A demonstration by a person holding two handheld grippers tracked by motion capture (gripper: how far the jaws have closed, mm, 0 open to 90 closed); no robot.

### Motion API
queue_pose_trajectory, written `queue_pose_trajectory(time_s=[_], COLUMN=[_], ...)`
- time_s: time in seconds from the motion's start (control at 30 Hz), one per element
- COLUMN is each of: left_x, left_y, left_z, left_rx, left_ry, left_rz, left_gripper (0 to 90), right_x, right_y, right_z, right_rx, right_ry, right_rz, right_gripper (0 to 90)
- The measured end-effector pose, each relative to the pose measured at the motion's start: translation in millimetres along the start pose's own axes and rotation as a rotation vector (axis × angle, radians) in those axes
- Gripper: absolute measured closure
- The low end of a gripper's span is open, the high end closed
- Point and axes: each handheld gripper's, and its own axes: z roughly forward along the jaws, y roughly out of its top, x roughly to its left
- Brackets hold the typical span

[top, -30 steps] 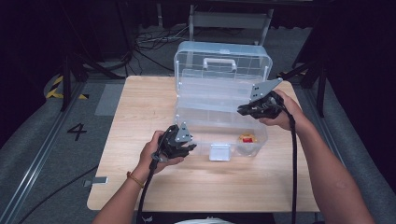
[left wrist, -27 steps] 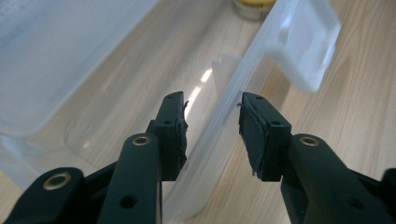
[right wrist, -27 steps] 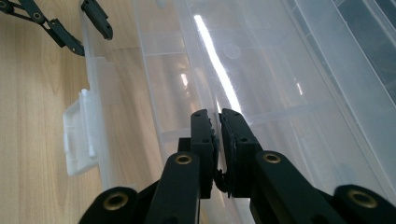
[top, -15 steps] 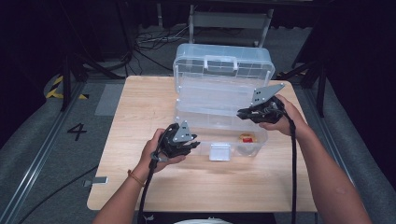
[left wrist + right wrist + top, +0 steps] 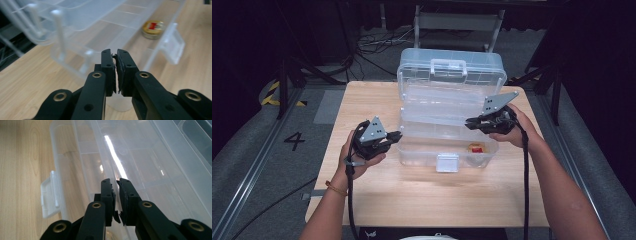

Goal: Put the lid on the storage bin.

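Observation:
A clear plastic toolbox [image 5: 422, 150] stands open on the wooden table [image 5: 362, 100], its lid [image 5: 451, 70] tipped back and its inner tray [image 5: 442, 102] raised. A small red and gold tin [image 5: 476, 148] lies in the box's bottom, and the left gripper view shows this tin [image 5: 153, 29] beyond the jaws. My left gripper [image 5: 398, 135] is at the box's left end; its jaws have just been closing and now stand shut with nothing between them [image 5: 115, 53]. At the tray's right end, my right gripper [image 5: 468, 122] is shut on the tray's thin rim [image 5: 113, 157], which runs into the pads.
The box's white front latch [image 5: 447, 162] hangs open toward the person. Bare table lies in front of the box and to its left. Cables and a metal frame [image 5: 457, 20] sit on the floor behind the table.
The left gripper has moved right and a little up to the box's left end, and its jaws have closed. The right gripper has stayed on the tray.

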Motion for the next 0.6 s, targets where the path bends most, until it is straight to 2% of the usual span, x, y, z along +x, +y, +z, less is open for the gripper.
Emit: queue_pose_trajectory(time_s=[0.13, 0.27, 0.3, 0.37, 0.47, 0.6], left_x=[15.9, 25.9, 25.9, 29.5, 36.9, 47.0], left_y=[-3.7, -2.7, -2.7, 1.6, 12.6, 27.2], left_z=[2.8, 7.1, 7.1, 8.8, 10.7, 12.5], left_rx=[-0.025, -0.043, -0.043, -0.033, -0.033, -0.086], left_ry=[0.012, 0.028, 0.028, 0.056, 0.070, 0.087], left_rz=[-0.065, -0.098, -0.098, -0.089, -0.086, -0.103], left_gripper=[89.8, 89.9, 89.9, 90.0, 90.0, 90.0], right_x=[0.1, 1.4, 1.4, 2.4, 2.6, 3.2], right_y=[-0.4, -1.1, -1.1, -0.7, -1.0, -2.0], right_z=[0.4, 0.1, 0.1, -0.1, 0.1, 0.0], right_rx=[-0.001, -0.001, -0.001, 0.003, 0.002, -0.004], right_ry=[0.007, 0.001, 0.001, -0.007, -0.006, -0.010], right_rz=[-0.002, 0.001, 0.001, -0.008, -0.007, -0.003], right_gripper=[83.0, 82.9, 82.9, 82.8, 82.7, 82.5])
